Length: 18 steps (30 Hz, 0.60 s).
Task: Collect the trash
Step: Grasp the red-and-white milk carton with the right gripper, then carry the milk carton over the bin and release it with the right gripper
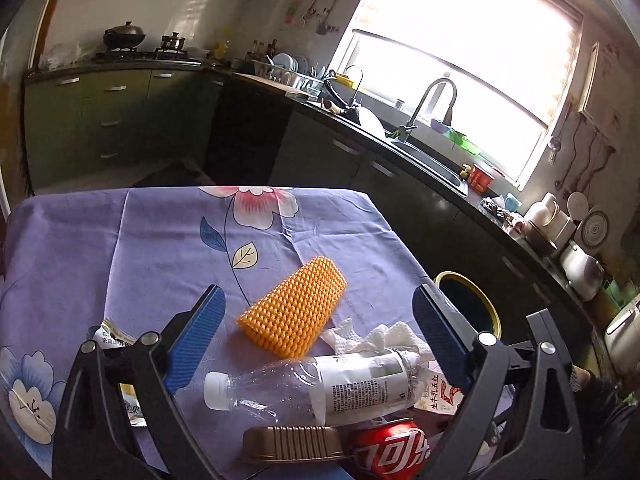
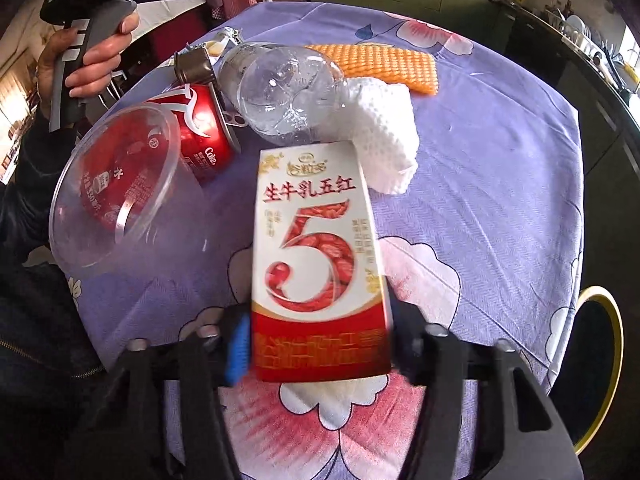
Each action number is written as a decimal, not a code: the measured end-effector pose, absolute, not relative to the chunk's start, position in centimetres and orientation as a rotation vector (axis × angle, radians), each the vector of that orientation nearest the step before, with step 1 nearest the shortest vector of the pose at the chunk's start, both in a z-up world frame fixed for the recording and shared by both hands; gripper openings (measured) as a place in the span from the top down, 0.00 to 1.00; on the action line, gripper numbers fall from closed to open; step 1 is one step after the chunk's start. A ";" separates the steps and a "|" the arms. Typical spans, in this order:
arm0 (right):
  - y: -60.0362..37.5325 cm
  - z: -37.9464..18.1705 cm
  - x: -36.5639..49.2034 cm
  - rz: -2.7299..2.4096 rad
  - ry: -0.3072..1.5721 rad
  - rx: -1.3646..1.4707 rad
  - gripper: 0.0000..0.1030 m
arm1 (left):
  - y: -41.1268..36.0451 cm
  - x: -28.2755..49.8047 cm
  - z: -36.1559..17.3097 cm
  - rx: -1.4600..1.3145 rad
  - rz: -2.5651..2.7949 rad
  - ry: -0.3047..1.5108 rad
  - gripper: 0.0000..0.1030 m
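My right gripper (image 2: pixel 320 344) is shut on a red and white milk carton (image 2: pixel 320 264) and holds it over the purple flowered tablecloth (image 2: pixel 500 184). My left gripper (image 1: pixel 320 320) is open and empty above the table, over an orange foam net (image 1: pixel 294 308). A clear plastic bottle (image 1: pixel 312 384), white tissue (image 1: pixel 384 338), a red cola can (image 1: pixel 394 452) and a brown tray (image 1: pixel 294 442) lie near it. The right wrist view also shows the bottle (image 2: pixel 280 88), can (image 2: pixel 192 132), tissue (image 2: pixel 384 136), a clear plastic bowl (image 2: pixel 112 192) and a snack wrapper (image 2: pixel 224 42).
A dark bin with a yellow rim (image 1: pixel 472 304) stands on the floor past the table's right edge; it also shows in the right wrist view (image 2: pixel 600 360). Kitchen counters with a sink (image 1: pixel 424 160) and stove (image 1: pixel 140 54) lie beyond. A wrapper (image 1: pixel 114 336) lies by my left finger.
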State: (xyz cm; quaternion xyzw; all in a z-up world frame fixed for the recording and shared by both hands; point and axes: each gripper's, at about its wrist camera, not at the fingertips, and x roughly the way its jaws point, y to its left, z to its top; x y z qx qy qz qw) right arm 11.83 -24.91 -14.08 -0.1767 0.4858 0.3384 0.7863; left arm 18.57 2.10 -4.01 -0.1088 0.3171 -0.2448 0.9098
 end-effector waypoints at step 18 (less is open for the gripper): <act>-30.0 -11.3 10.5 0.630 0.997 -0.216 0.50 | 1.7 18.7 -4.7 -0.206 -0.505 0.669 0.12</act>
